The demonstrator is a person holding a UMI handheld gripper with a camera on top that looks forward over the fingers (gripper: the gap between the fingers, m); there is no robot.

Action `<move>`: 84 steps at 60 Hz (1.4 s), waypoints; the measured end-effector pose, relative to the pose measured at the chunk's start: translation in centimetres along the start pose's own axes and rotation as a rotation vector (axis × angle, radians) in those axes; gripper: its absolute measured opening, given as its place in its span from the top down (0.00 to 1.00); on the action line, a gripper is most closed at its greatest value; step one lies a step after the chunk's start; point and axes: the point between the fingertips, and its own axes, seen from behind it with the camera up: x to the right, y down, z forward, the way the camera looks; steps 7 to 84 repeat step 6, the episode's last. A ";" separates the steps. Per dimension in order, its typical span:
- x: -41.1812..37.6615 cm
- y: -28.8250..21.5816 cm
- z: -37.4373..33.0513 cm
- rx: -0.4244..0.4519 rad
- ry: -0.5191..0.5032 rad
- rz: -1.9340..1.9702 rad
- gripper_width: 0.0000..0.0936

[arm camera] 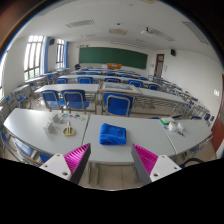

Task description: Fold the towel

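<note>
Across the room, rows of desks with blue chairs (118, 103) run back to a green chalkboard (112, 57) on the far wall. Nearest is a pale desk (150, 132). On it, just ahead of the fingers, lies a blue towel (112, 133), folded into a compact rectangle. The tool (111, 160) hangs above the desk edge, its fingers spread wide apart, pink pads (75, 157) gripping nothing.

A classroom: rows of pale desks (118, 88) with blue chairs (118, 104) run back to a green chalkboard (112, 57) on the far wall. Windows (36, 55) brighten one side wall. Ceiling lights (82, 23) hang overhead.
</note>
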 end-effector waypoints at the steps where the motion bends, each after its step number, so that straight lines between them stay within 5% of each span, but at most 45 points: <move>1: 0.0 0.0 -0.4 0.002 0.003 0.000 0.09; 84: -0.2 -0.1 -1.7 0.016 0.010 0.003 0.09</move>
